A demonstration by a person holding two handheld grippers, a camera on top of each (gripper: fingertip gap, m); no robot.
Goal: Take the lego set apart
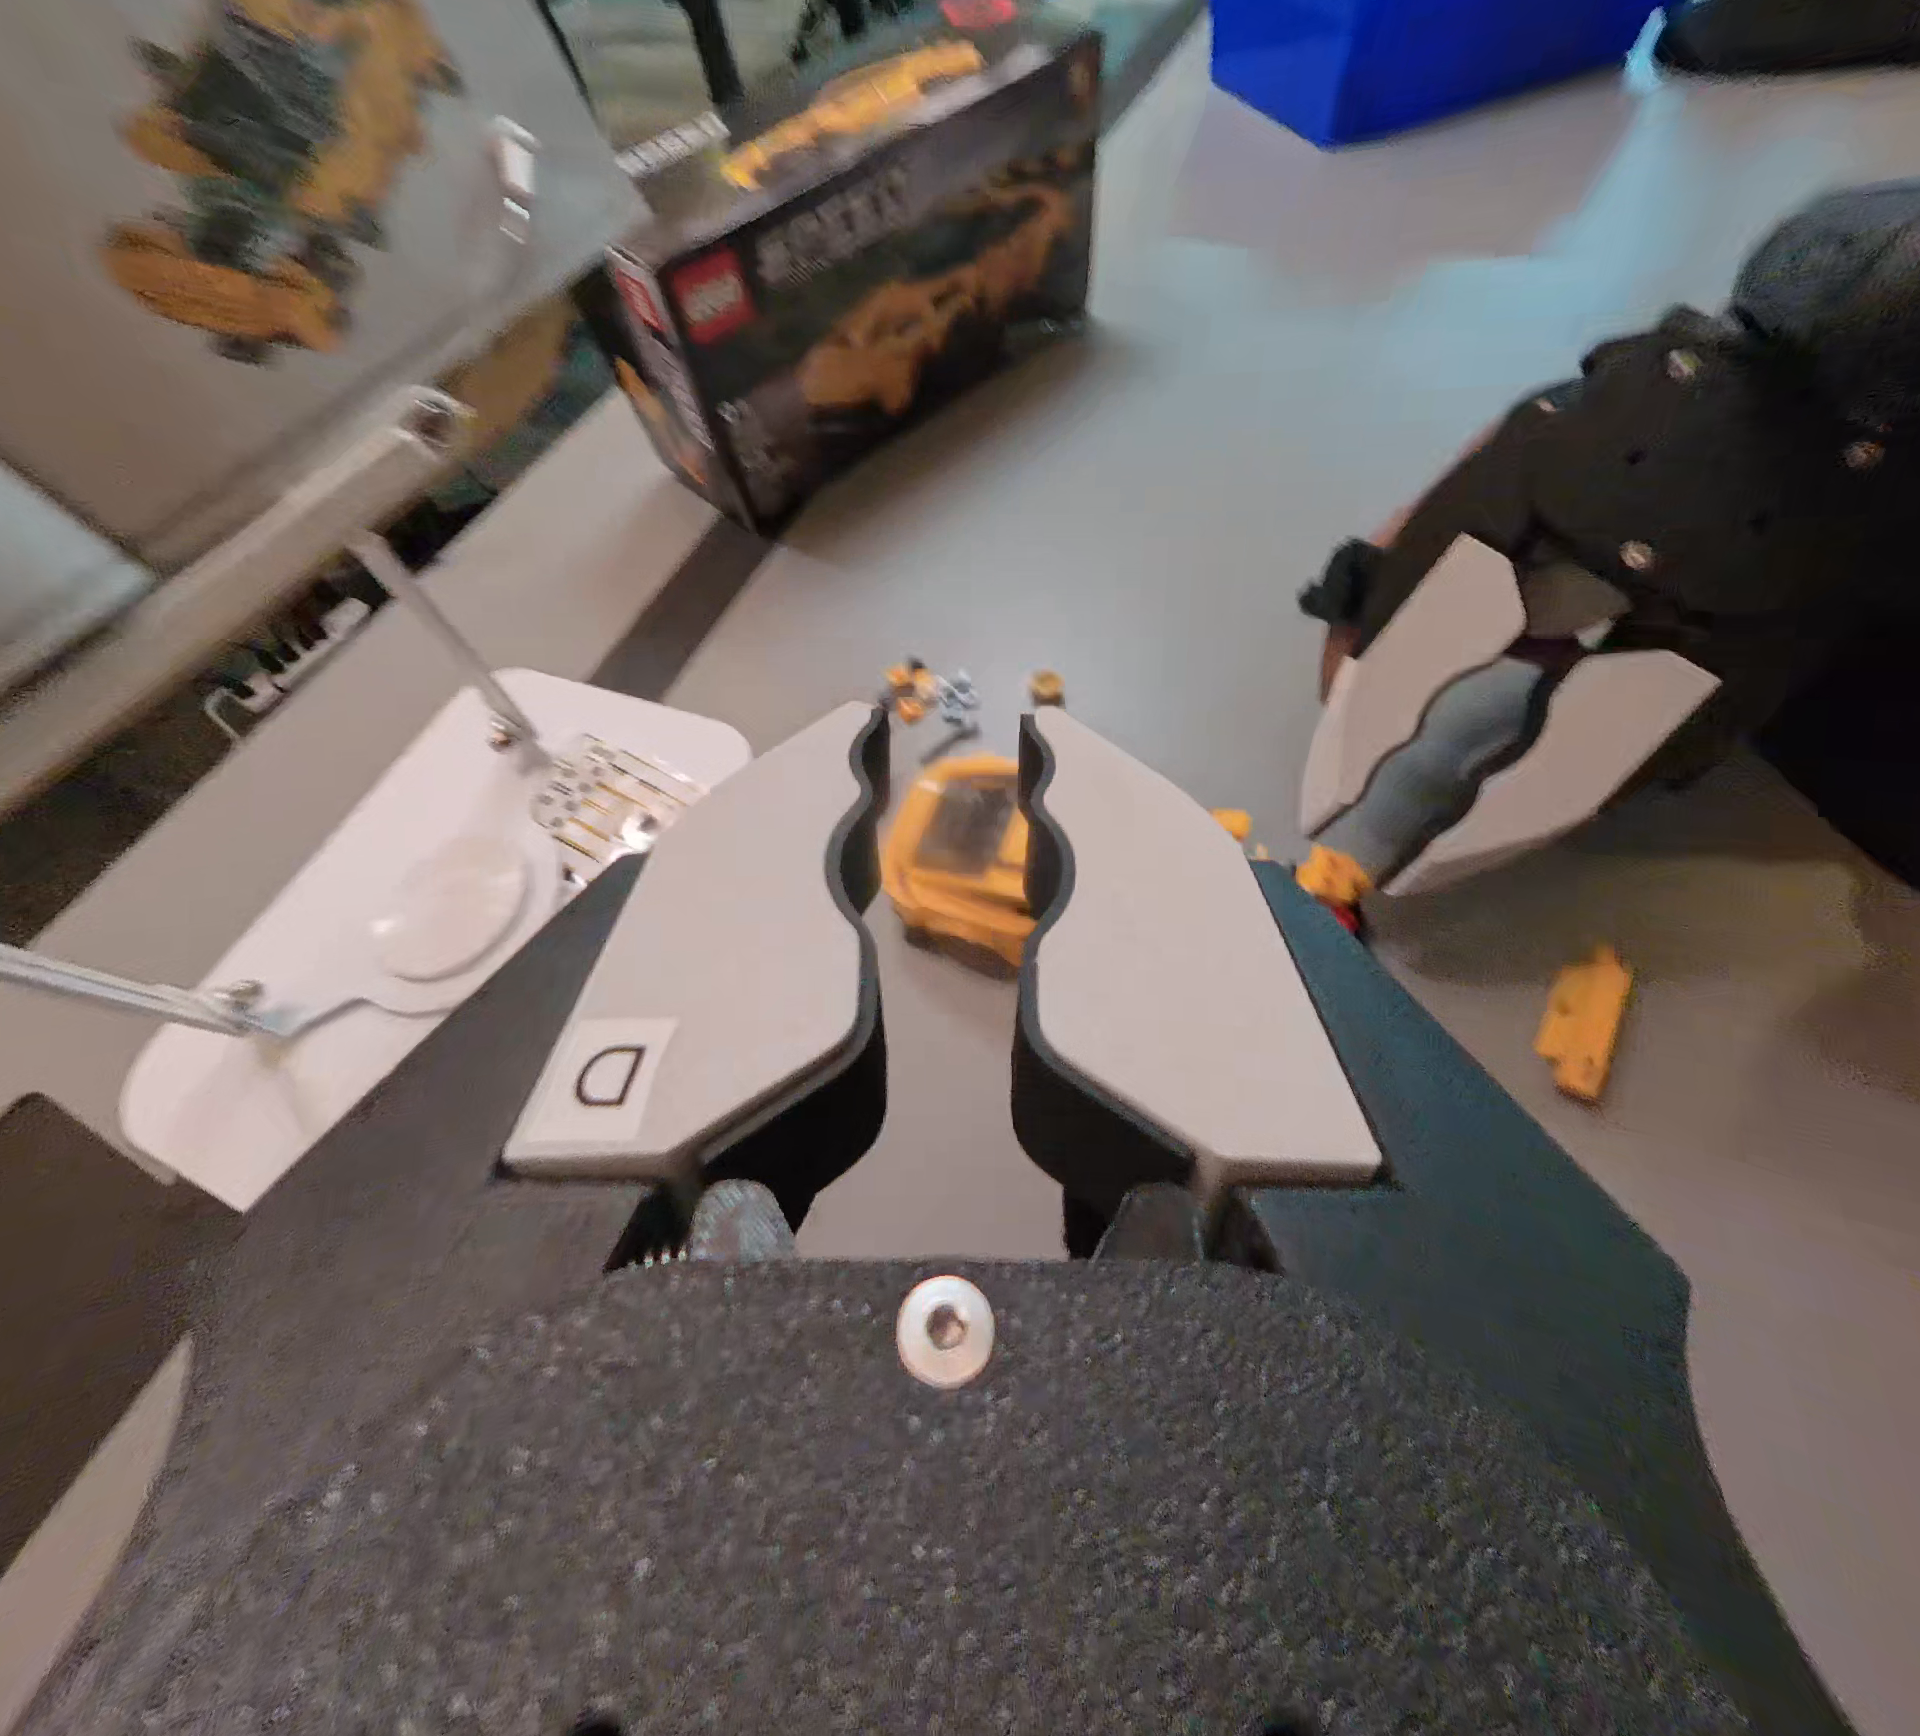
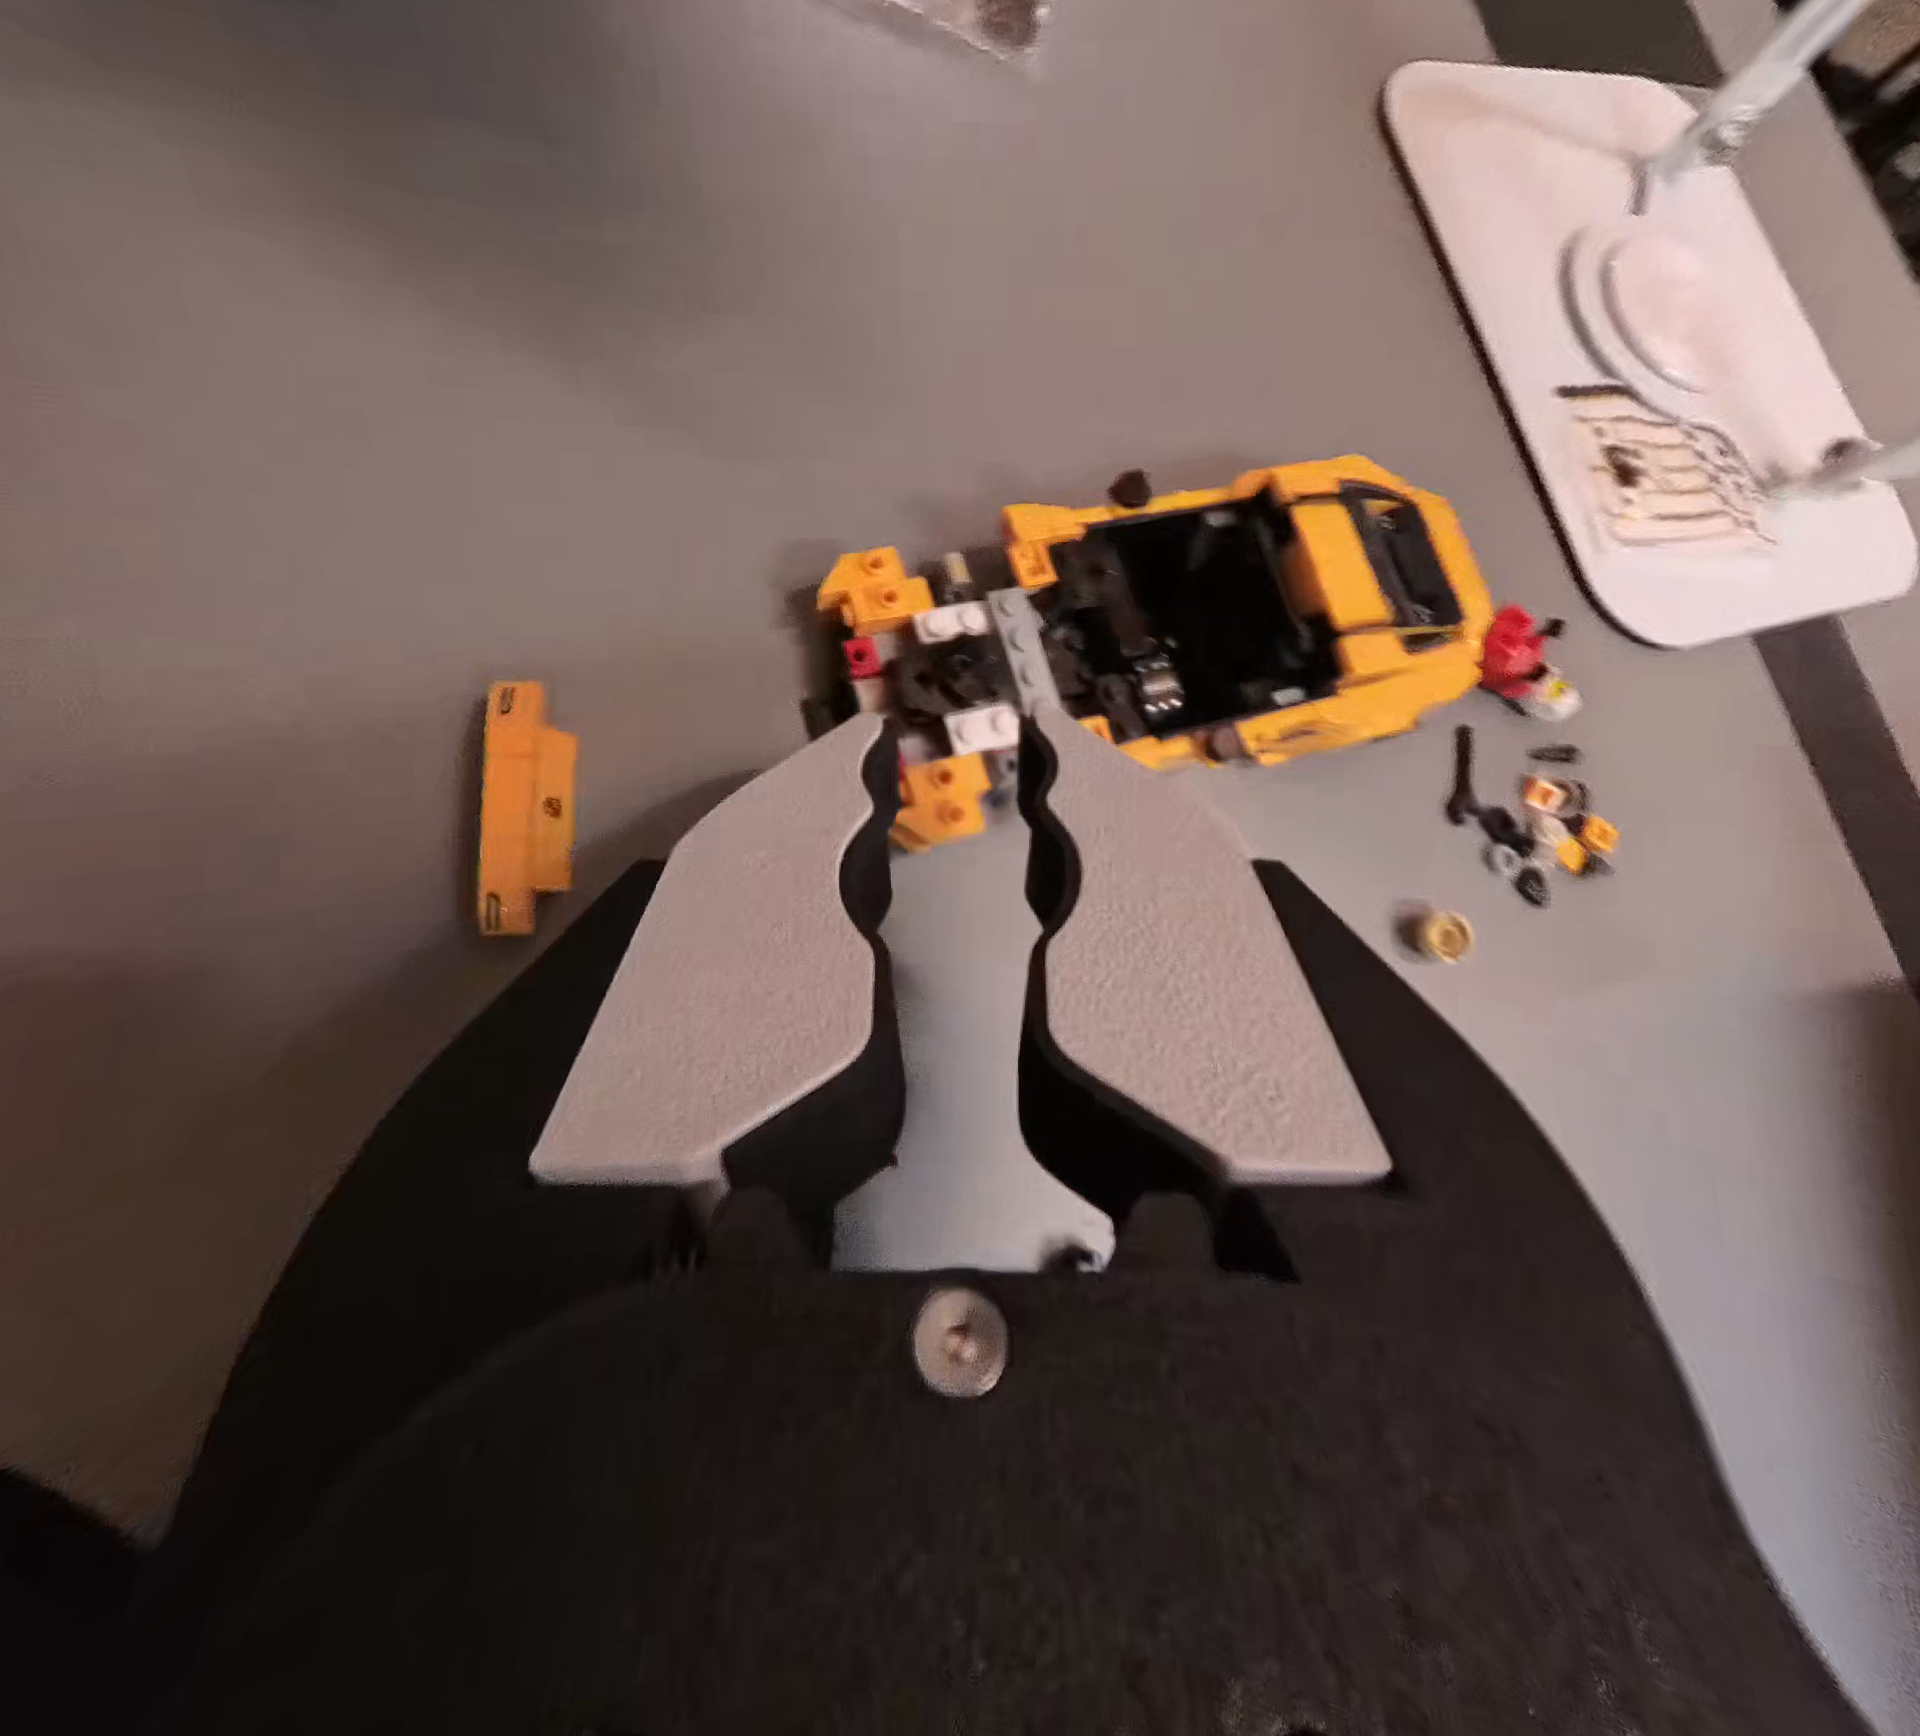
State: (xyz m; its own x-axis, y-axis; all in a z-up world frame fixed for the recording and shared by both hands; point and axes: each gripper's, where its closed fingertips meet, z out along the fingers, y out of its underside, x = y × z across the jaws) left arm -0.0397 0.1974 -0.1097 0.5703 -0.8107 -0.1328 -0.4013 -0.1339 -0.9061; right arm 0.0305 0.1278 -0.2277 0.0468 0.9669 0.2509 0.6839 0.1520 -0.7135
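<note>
Your left gripper [image 1: 954,730] and right gripper [image 2: 951,736] both gape narrowly, empty, over the yellow car [image 2: 1195,616] at twelve o'clock on the table [image 2: 416,336] — squeeze its exposed front carelessly and loosened bricks scatter toward the small pieces [image 2: 1538,829] at three o'clock.

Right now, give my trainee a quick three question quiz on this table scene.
1. True or false: the right claw is shut on the yellow toy car.
2. What loose yellow piece lies apart from the car: A a flat panel, B a wheel?
3. Which claw has the car's roofed end between its fingers, left claw or right?

Key: 1 false, both claws are open. 2 A. 3 left.
</note>
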